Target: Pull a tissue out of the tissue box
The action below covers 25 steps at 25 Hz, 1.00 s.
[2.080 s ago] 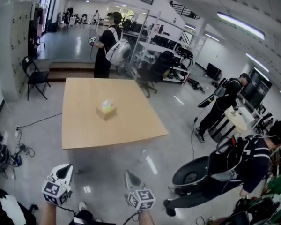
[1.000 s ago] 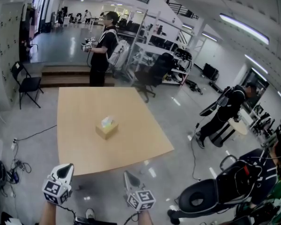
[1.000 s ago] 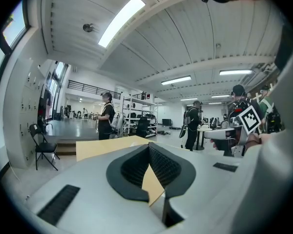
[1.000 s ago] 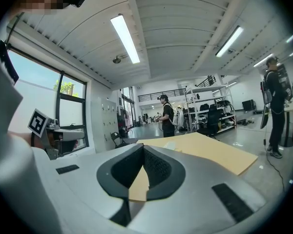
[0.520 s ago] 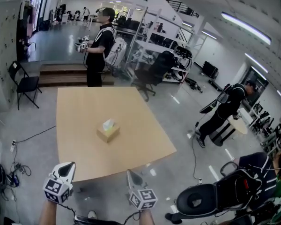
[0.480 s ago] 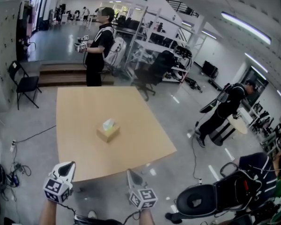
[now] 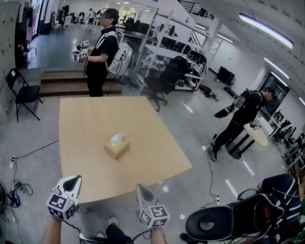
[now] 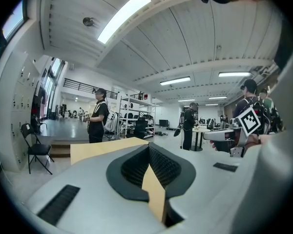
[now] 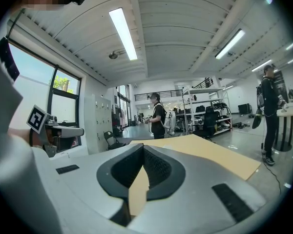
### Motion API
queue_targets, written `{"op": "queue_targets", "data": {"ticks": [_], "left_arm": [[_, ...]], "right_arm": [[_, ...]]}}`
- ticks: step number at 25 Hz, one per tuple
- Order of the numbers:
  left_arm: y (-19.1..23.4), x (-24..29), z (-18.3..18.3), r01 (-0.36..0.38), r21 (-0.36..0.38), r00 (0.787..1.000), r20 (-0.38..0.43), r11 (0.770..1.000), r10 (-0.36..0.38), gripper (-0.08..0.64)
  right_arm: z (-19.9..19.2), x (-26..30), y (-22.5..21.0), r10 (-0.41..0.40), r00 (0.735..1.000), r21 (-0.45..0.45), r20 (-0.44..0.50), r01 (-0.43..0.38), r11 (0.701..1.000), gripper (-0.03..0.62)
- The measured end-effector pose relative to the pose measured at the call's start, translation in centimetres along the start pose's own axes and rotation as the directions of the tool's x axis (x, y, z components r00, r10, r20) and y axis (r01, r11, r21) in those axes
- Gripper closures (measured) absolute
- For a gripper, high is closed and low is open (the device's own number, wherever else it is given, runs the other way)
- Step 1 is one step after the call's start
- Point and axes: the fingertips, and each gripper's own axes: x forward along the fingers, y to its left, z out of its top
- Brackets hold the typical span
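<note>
A tan tissue box with a pale tissue sticking out of its top stands near the middle of a light wooden table. Both grippers are held short of the table's near edge, over the floor, well apart from the box. My left gripper is at the bottom left, my right gripper at the bottom centre. Both are shut with nothing between the pads. In the left gripper view the left gripper points at the table. The right gripper also faces the table. Neither gripper view shows the box.
A person with a backpack stands beyond the table's far edge, holding grippers. A black folding chair is at the left, an office chair and shelves behind. Another person stands right. Cables lie on the floor at the left.
The table and box have come closer and lower in the head view. The person beyond the table has stepped left. Both grippers keep their places in the view, still shut.
</note>
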Motion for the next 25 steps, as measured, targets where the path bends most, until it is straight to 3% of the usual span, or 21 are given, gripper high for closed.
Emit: {"op": "queue_targets", "data": {"ticks": [13, 25], "left_arm": [[3.1, 6.3, 1.1, -0.019, 0.009, 1.0, -0.011, 1.0, 0.019, 0.552], [7.2, 12.2, 1.2, -0.033, -0.019, 0.999, -0.028, 0.999, 0.032, 0.553]], "right_arm": [[1.1, 6.7, -4.1, 0.01, 1.0, 0.001, -0.006, -0.009, 1.0, 0.581], [1.5, 14.6, -5.4, 0.049, 0.998, -0.014, -0.048, -0.049, 0.999, 0.581]]}}
